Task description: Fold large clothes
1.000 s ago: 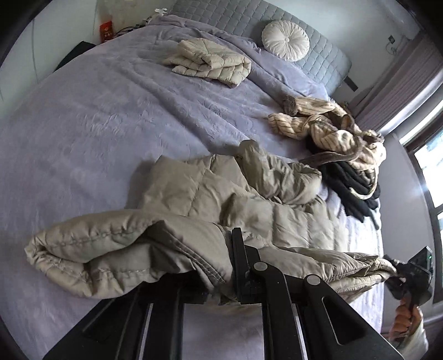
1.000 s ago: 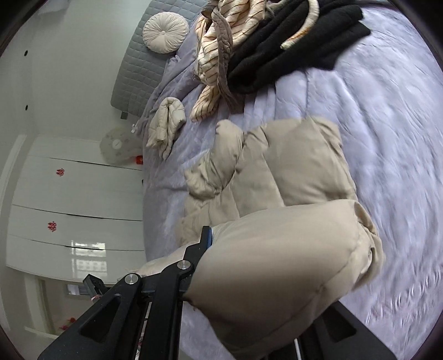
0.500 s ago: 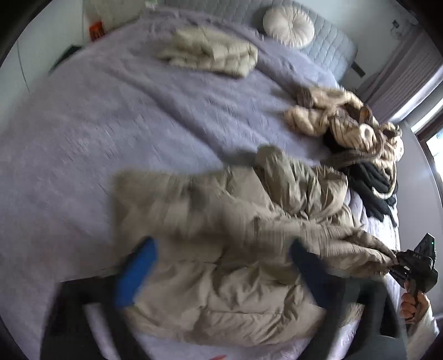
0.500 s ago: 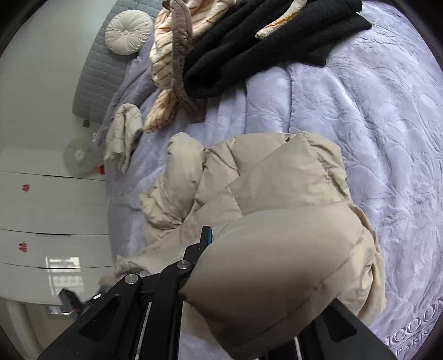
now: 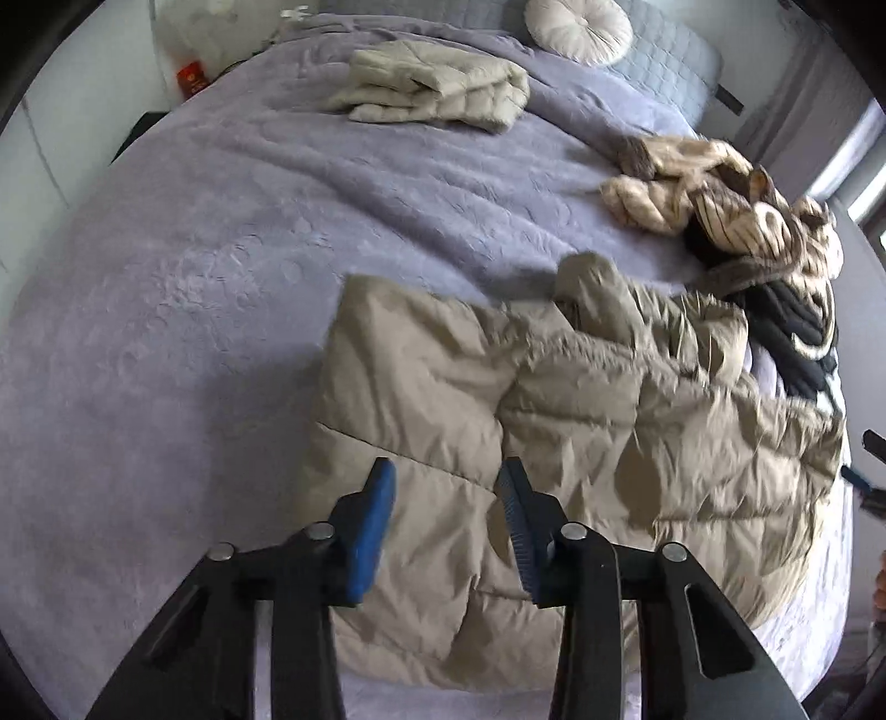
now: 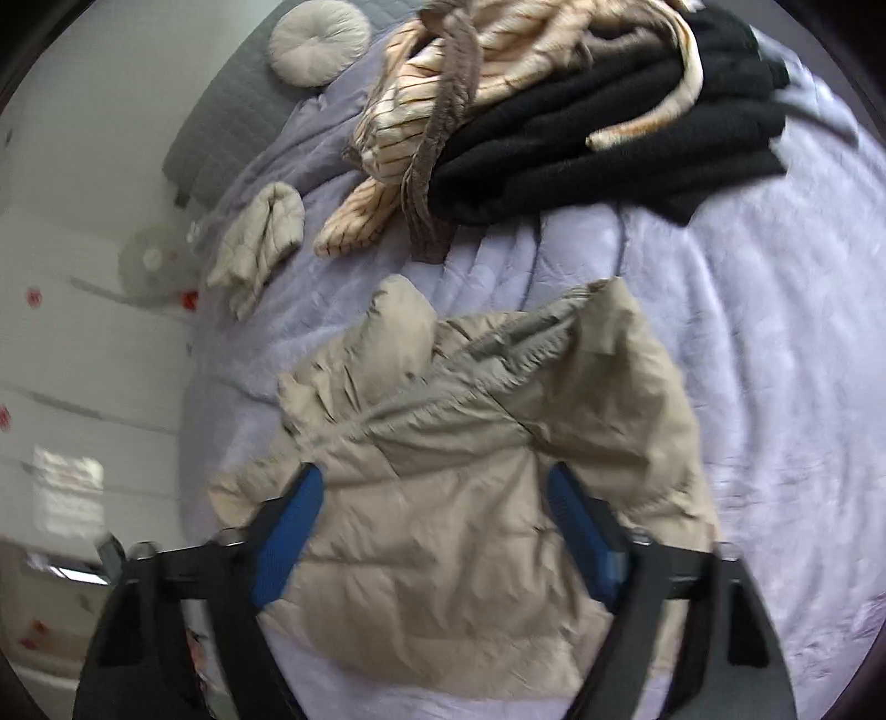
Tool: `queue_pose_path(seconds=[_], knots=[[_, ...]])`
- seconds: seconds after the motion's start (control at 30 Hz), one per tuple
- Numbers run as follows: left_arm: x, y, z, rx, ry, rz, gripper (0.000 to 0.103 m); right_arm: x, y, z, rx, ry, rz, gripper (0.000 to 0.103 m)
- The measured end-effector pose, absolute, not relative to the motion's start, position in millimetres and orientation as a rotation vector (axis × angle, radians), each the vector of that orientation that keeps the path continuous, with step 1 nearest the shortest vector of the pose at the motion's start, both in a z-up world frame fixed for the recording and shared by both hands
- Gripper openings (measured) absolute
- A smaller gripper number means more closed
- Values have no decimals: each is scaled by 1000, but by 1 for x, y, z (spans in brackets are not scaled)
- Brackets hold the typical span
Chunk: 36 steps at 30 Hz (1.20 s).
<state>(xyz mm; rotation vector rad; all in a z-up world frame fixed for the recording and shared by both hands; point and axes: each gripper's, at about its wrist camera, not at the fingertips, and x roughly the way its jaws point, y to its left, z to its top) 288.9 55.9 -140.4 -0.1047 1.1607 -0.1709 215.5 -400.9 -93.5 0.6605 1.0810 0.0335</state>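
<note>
A beige quilted puffer jacket (image 5: 554, 443) lies folded over on the lilac bed cover (image 5: 221, 249), near the front edge. It also shows in the right wrist view (image 6: 470, 471). My left gripper (image 5: 448, 482) is open and empty, its blue pads above the jacket's near left part. My right gripper (image 6: 432, 498) is open wide and empty, hovering over the jacket's other end. Its tip shows at the right edge of the left wrist view (image 5: 869, 471).
A folded beige jacket (image 5: 437, 83) lies at the far side of the bed. A heap of striped cream clothes (image 5: 720, 194) and black clothes (image 6: 609, 133) lies to the right. A round white cushion (image 5: 578, 25) leans on the grey headboard (image 5: 675, 55). White wardrobes (image 6: 55, 415) stand beside the bed.
Both grippers were shut on the jacket's edges one second ago. They laid the fold down on the bed, opened and let go. The jacket now rests flat.
</note>
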Motion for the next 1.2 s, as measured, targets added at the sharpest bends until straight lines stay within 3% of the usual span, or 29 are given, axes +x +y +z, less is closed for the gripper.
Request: queue_pose_path(seconds=[0.03,0.07,0.4,0.5,0.9,1.2], knots=[[287,51,-142,-74,1150,-173,42,212,-397,-93,595,1100,20,35],[287,45,-144,-39,1137,-168,42,209,-393,-95,521,1126,-6,11],[328,37,-181,37,1094,-99,42,224,-401,-129,244,1114,-123,10],[348,38,-210,22,1127,-84,42,240,-416,-150,242,1130,-164,5],[408,18,-252,9,1126,-74,42,301,-455,-213,355,1157,-238,5],[424,34,-255,-99,1160,-67,42,307,-458,-212,369,1140,-273,4]])
